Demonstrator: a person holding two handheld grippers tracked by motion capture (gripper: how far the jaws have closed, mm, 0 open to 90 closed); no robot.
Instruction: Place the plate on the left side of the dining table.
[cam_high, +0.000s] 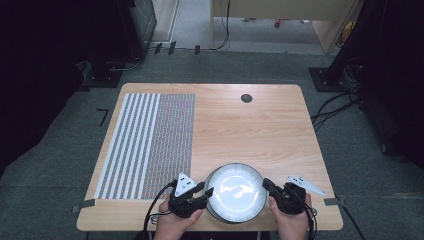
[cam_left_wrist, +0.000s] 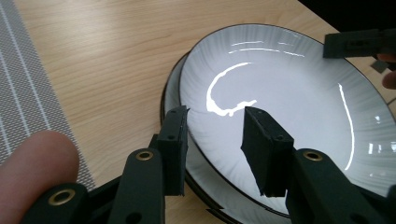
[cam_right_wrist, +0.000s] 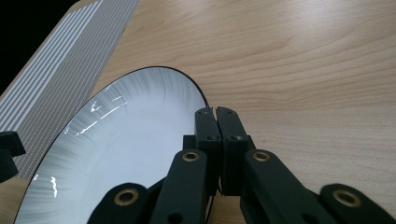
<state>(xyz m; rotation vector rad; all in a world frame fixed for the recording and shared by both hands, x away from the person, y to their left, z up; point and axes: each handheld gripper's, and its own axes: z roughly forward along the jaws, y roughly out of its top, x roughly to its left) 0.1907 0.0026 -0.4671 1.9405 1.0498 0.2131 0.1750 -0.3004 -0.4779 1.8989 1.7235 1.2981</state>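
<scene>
- Wooden table, grey carpet around it; striped mat covers its left part, a dark round plug sits near the far edge.
- Plates: two white, dark-rimmed, stacked at the near edge between my hands. From my left gripper view the top plate sits shifted off the lower plate.
- My left gripper: jaws parted, straddling the top plate's left rim; pads not pressing on it.
- My right gripper: jaws clenched together at the plate's right rim; whether the rim is pinched between them I cannot tell.
- Step, as I judge it: taking hold of the top plate at both sides to lift it off the stack.
- Next move calls for closing my left jaws on the rim, then a level, even lift so the lower plate stays put.
</scene>
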